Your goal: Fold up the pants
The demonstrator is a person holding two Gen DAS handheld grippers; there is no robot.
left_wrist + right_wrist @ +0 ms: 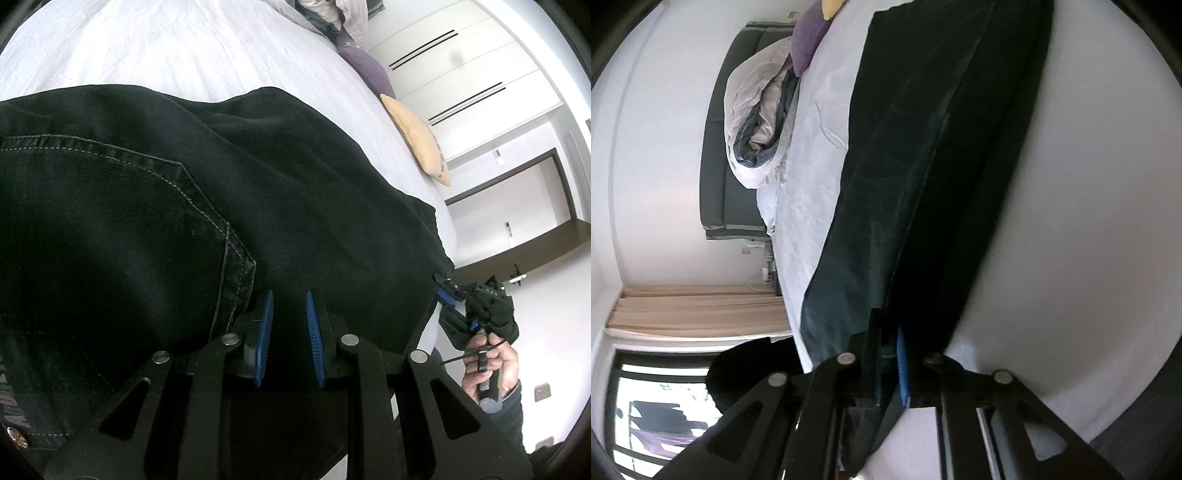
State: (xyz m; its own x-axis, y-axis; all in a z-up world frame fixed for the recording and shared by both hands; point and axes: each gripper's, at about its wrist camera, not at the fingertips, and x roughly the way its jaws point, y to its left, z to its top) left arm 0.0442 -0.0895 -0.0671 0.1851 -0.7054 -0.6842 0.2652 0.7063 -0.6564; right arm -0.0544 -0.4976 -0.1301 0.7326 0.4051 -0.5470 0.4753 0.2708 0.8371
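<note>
Black denim pants lie spread over the white bed sheet, with a stitched back pocket at the left. My left gripper is shut on the pants near the waist, and dark cloth fills the narrow gap between its blue pads. In the right wrist view a long folded leg of the pants runs away from the camera. My right gripper is shut on its near end. The left wrist view also catches the right gripper, pinching the cloth's far corner, held by a hand.
A purple pillow and a yellow pillow lie along the bed's edge. A bundled white duvet rests against the grey headboard. White wardrobe doors stand beyond the bed. A curtained window is at lower left.
</note>
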